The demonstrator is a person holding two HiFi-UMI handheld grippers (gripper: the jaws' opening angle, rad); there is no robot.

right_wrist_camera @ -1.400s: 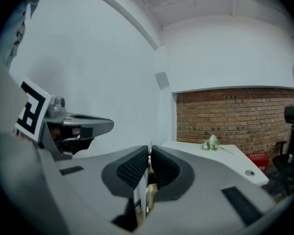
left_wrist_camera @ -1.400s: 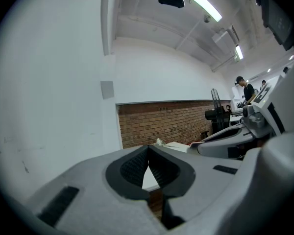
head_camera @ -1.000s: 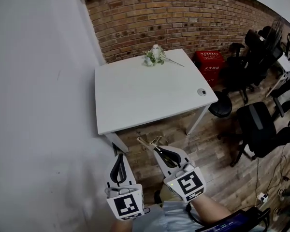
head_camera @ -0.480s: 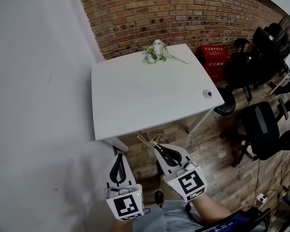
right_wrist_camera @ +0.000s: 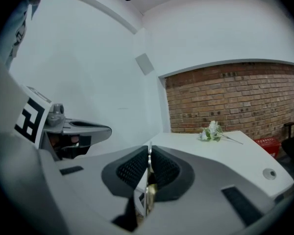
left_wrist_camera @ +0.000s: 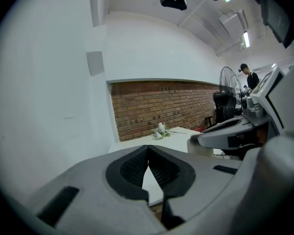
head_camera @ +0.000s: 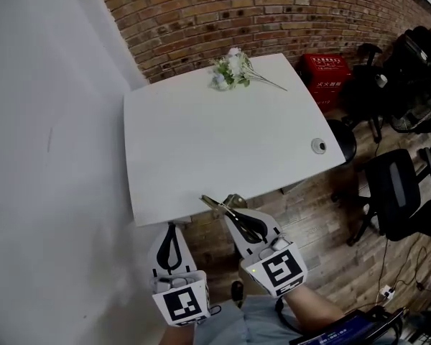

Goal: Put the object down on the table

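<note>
My right gripper (head_camera: 232,216) is shut on a thin, brass-coloured metal object (head_camera: 214,205) whose forked end sticks out past the jaws, right at the near edge of the white table (head_camera: 201,149). In the right gripper view the object (right_wrist_camera: 147,186) shows as a flat strip pinched between the black pads, with the right gripper (right_wrist_camera: 149,155) aimed over the tabletop (right_wrist_camera: 235,155). My left gripper (head_camera: 172,230) hangs beside it, below the table's near edge, shut with nothing in it. In the left gripper view, the left gripper (left_wrist_camera: 148,155) has its pads closed together.
A bunch of white flowers (head_camera: 230,70) lies at the table's far edge by the brick wall (head_camera: 273,13). A small round thing (head_camera: 319,146) sits at the table's right edge. A red crate (head_camera: 330,74) and black office chairs (head_camera: 399,192) stand to the right; a white wall (head_camera: 50,157) runs along the left.
The table has come closer and lower in the head view. Both grippers now sit at its near edge, the right one still shut on the metal object.
</note>
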